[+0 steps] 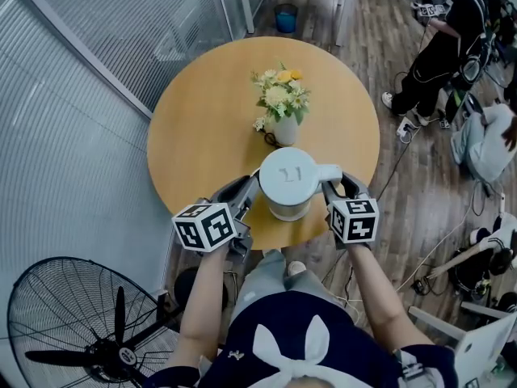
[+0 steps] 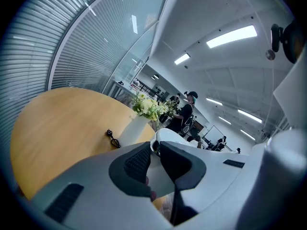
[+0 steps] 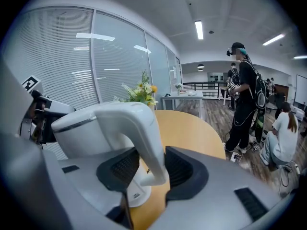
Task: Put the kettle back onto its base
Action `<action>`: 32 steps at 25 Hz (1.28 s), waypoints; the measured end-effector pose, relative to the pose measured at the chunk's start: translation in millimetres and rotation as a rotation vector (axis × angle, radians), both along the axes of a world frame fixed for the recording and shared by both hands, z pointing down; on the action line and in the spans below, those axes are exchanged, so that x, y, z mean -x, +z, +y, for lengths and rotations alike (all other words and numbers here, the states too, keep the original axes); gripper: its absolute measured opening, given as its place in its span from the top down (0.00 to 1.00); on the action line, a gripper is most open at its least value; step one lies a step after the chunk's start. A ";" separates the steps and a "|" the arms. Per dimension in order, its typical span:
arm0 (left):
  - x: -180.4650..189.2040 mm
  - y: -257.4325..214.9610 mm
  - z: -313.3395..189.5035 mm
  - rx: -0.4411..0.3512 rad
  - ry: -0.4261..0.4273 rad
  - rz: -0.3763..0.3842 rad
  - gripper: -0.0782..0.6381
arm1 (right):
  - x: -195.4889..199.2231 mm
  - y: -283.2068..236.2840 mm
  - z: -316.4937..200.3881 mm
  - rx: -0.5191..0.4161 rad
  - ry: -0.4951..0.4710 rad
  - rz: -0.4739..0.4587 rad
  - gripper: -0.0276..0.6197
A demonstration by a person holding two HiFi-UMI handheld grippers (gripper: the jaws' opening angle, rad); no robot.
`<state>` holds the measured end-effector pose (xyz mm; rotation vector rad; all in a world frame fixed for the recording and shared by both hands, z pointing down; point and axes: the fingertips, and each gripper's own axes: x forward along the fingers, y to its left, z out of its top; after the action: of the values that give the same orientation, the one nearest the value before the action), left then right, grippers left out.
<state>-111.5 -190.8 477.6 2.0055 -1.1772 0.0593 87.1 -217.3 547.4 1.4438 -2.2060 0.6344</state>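
Observation:
A white kettle [image 1: 288,180] stands near the front edge of the round wooden table [image 1: 202,128]. In the right gripper view it rests on its white base [image 3: 136,195]. My right gripper [image 1: 333,188] is shut on the kettle's curved handle [image 3: 144,143], which fills the space between the pads [image 3: 180,166]. My left gripper [image 1: 249,191] is at the kettle's opposite side. There its jaws stand almost together, with the white lip of the spout [image 2: 154,145] pinched at the tips.
A vase of flowers [image 1: 281,103] stands just behind the kettle, with a black cord [image 1: 269,140] beside it. A standing fan [image 1: 73,322] is at the lower left. A glass wall runs along the left. People [image 1: 440,47] and cables are on the floor to the right.

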 end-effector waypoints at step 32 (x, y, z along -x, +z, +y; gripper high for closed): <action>-2.1 20.0 4.8 0.044 0.012 -0.015 0.78 | -1.8 18.8 6.1 0.044 0.000 0.012 0.69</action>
<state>-109.4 -186.0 497.6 1.9776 -1.1635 0.1058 88.9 -211.2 566.2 1.4220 -2.1700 0.6682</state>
